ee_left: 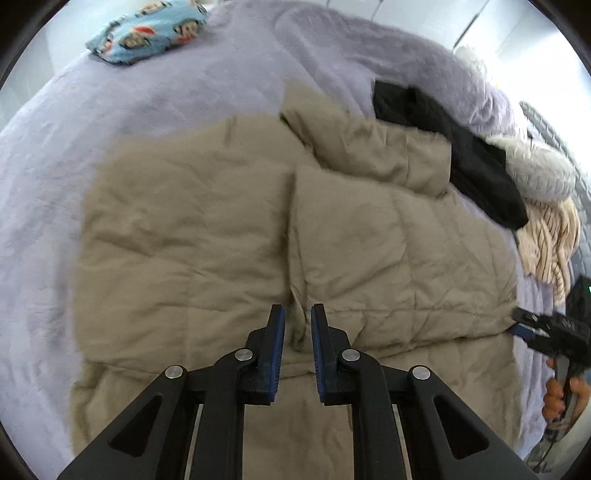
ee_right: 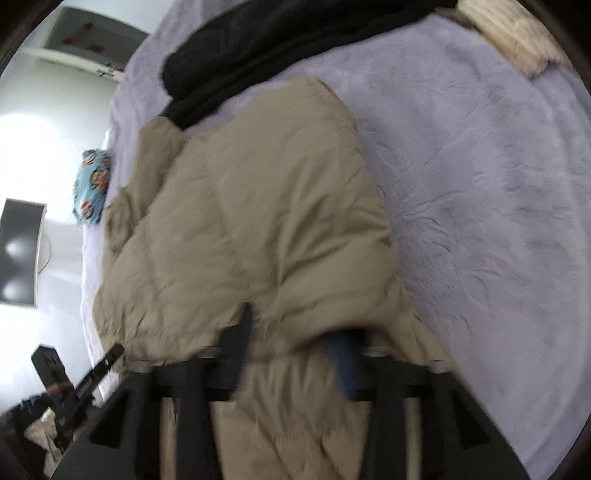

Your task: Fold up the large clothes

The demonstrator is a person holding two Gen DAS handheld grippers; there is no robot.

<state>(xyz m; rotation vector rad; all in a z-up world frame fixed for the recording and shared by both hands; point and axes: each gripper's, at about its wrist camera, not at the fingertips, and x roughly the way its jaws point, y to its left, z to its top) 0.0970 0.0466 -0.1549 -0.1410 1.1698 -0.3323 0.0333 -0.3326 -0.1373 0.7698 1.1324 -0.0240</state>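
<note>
A beige quilted jacket [ee_left: 207, 229] lies spread on a lavender bedspread [ee_left: 48, 155]. In the left wrist view my left gripper [ee_left: 297, 325] is shut on a raised ridge of the jacket near its middle seam, pads nearly together. My right gripper [ee_left: 522, 325] sits at the jacket's right edge, held by a hand [ee_left: 561, 395]. In the blurred right wrist view the jacket [ee_right: 258, 206] bulges up between the right gripper's [ee_right: 291, 325] jaws, which stand well apart; fabric hides one fingertip. The left gripper [ee_right: 92, 376] shows at the lower left there.
A black garment [ee_left: 461, 155] lies past the jacket's sleeve, beside a white knitted item [ee_left: 535, 170] and a cream striped garment [ee_left: 546, 236]. A blue patterned cloth [ee_left: 147, 29] rests at the far side of the bed. A dark screen [ee_right: 18, 251] hangs on the wall.
</note>
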